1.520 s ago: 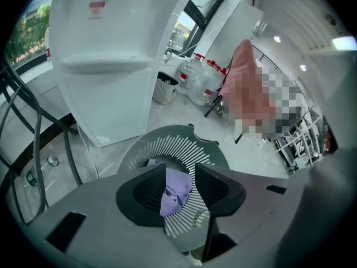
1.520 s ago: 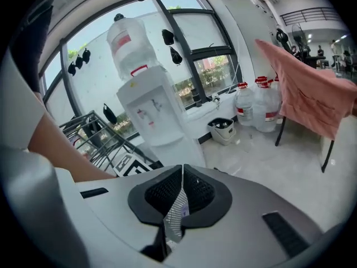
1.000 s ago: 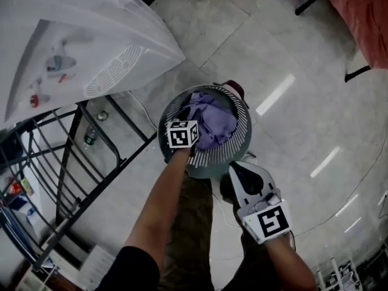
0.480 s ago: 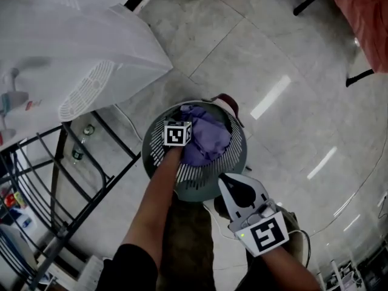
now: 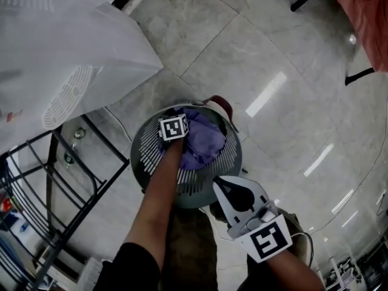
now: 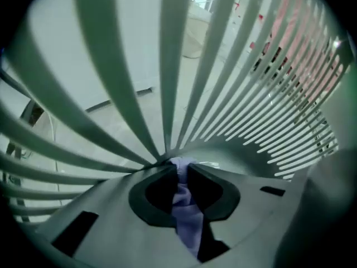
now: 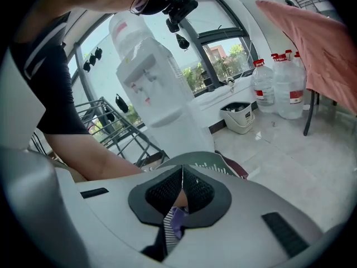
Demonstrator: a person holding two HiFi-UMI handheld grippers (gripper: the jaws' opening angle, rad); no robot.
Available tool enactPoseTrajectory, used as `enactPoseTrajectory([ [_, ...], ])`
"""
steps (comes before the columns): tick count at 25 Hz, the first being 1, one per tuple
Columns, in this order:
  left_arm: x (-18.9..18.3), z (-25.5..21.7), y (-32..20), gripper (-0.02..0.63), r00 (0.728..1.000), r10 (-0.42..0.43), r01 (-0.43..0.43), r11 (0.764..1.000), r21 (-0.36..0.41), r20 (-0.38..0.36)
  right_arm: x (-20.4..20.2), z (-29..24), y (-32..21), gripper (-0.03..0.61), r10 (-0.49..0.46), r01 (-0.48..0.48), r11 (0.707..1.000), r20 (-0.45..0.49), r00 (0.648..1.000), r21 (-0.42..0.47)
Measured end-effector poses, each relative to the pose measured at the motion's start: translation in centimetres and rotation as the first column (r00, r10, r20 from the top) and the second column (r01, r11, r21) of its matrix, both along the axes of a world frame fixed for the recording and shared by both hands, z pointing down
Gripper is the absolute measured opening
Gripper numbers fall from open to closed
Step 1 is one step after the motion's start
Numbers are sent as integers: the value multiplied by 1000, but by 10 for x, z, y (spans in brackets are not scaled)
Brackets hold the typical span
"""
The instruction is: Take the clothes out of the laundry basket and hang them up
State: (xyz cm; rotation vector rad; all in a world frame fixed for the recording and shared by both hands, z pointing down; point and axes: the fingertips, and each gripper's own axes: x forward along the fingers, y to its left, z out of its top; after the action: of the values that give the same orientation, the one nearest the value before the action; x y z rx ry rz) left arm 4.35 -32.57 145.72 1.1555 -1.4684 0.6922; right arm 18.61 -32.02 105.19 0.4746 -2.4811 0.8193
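A round grey slatted laundry basket stands on the floor with purple clothes piled inside. My left gripper is down in the basket near its far left wall; only its marker cube shows from above. Its jaws are closing, and a fold of purple garment fills the gap between the pads. My right gripper hovers over the basket's near rim, shut with nothing held; past its tips a bit of purple cloth and the basket rim show.
A black metal drying rack stands left of the basket. A water dispenser under a white cover is behind it. Pink cloth hangs at the upper right. Water bottles and a small white bin line the window wall.
My left gripper has gone deeper into the basket toward its far left side. My right gripper stays by the near rim.
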Motion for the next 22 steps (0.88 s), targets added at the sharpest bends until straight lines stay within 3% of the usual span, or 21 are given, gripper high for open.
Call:
enactPoseTrajectory([
  [1, -1, -1, 1, 55, 1000, 18, -18, 1000, -9, 4, 4, 1, -1, 0, 5, -5, 1000, -11, 1000, -9],
  [4, -1, -22, 2, 44, 997, 71, -71, 997, 6, 9, 15, 1, -8, 0, 56, -57, 998, -28, 998, -24],
  [7, 8, -74, 4, 41, 997, 75, -74, 996, 51, -9, 27, -6, -14, 0, 115, -115, 993, -30, 993, 1],
  [11, 16, -175, 22, 40, 994, 113, -111, 987, 114, -7, 43, -24, 0, 0, 197, -197, 980, -29, 980, -13],
  [18, 40, -374, 53, 34, 971, 236, -233, 930, 283, 23, 43, -124, 25, 0, 188, -188, 981, 15, 982, -38],
  [22, 52, -480, 69, 34, 979, 204, -191, 922, 338, -3, 43, -183, 25, 0, 150, -150, 988, 4, 989, -30],
])
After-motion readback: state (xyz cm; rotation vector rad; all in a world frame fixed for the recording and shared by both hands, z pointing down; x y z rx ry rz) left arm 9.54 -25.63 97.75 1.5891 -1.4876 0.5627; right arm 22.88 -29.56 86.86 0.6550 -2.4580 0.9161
